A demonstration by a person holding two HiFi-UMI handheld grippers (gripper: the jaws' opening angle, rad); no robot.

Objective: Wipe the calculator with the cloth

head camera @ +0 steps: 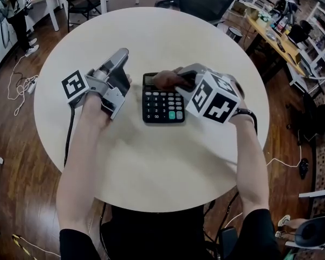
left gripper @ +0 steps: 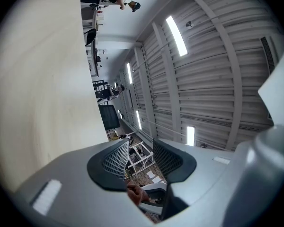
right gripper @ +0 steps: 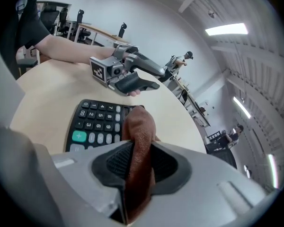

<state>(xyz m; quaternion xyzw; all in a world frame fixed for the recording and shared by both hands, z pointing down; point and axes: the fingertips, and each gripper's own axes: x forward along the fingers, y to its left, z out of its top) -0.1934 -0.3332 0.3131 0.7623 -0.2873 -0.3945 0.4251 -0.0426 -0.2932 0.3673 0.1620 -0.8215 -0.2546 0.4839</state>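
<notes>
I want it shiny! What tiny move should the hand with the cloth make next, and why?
Probably slide the cloth toward the person, over the keys. The right gripper is shut on it, and its end hangs at the screen end of the calculator, with the rows of keys bare next to it.
</notes>
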